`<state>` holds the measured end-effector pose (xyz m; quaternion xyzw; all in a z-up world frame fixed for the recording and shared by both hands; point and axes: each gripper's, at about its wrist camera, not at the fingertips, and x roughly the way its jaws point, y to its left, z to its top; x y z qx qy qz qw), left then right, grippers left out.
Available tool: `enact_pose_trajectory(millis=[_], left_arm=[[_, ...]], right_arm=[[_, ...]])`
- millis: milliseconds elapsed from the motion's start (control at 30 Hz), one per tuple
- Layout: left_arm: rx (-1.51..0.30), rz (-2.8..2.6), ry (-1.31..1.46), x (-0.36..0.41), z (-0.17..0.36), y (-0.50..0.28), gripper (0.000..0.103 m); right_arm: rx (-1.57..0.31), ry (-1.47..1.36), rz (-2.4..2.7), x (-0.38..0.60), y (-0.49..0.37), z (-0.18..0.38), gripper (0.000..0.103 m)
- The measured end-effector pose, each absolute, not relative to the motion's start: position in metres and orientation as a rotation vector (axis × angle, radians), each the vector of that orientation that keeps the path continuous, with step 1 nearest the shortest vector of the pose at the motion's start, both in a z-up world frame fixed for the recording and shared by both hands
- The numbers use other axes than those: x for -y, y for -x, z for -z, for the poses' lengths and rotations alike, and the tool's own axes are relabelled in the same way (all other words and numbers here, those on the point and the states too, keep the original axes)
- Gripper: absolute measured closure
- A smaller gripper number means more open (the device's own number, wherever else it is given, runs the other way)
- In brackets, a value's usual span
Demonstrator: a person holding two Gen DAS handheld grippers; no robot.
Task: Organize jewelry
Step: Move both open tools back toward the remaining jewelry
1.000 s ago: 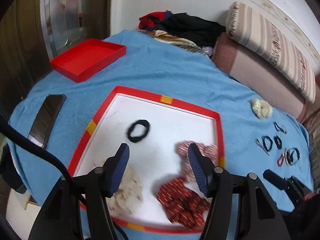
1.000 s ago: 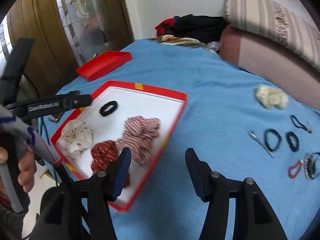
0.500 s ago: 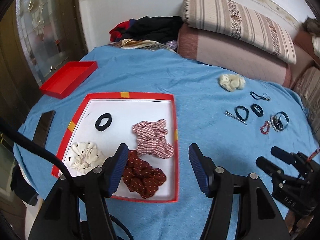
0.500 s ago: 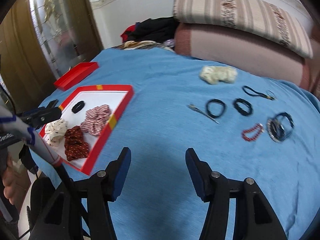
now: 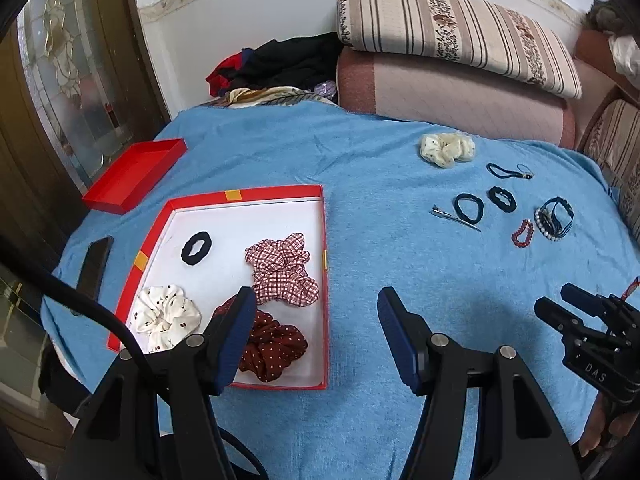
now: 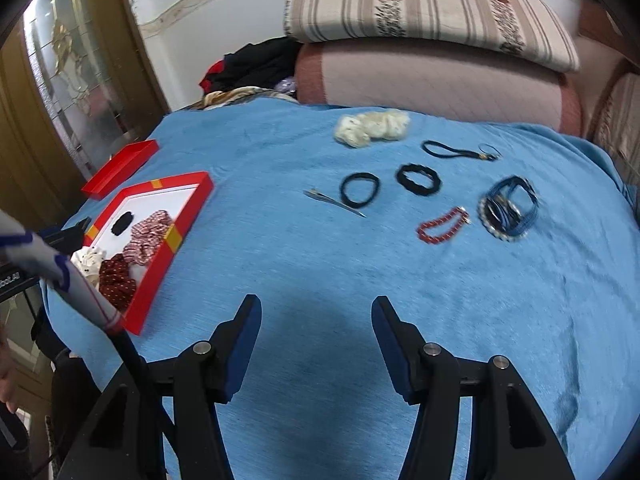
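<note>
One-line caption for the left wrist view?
Open left gripper over blue cloth; four scrunchies in red tray, loose hair ties and bracelets at right.

Four scrunchies (image 5: 282, 270); four black ties (image 5: 468, 208); one clip (image 5: 454, 216); three bracelets (image 5: 522, 233); two boxes (image 5: 324, 292).

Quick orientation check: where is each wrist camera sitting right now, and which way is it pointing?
Left wrist: over the near edge, angled down at the red box; open left gripper below, right gripper at right.
Right wrist: further right, facing loose hair ties and red bracelet; open right gripper, a sleeve at left.
Shared: the box, blue blanket, cushions.
</note>
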<state>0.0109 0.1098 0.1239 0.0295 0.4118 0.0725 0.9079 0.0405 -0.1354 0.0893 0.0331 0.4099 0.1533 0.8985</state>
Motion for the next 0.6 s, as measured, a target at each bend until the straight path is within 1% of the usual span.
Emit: enact_pose_trajectory(millis=[133,500,600], left_arm=[[-0.847,-0.167,-0.102,-0.095,-0.122,-0.007,0.039],[-0.829,-0.145,-0.154,-0.068,-0.122,-0.008,0.038],[-0.824,-0.145,-0.164,-0.063,-0.121,-0.009,0.036]], right_arm=[[-0.863,-0.086,-0.289,0.149,-0.04,-0.081,0.041],[-0.886,-0.14,-0.244,0.176,-0.045,-0.066,0.041],[-0.893,-0.146,-0.238,0.18,-0.048,-0.062,0.041]])
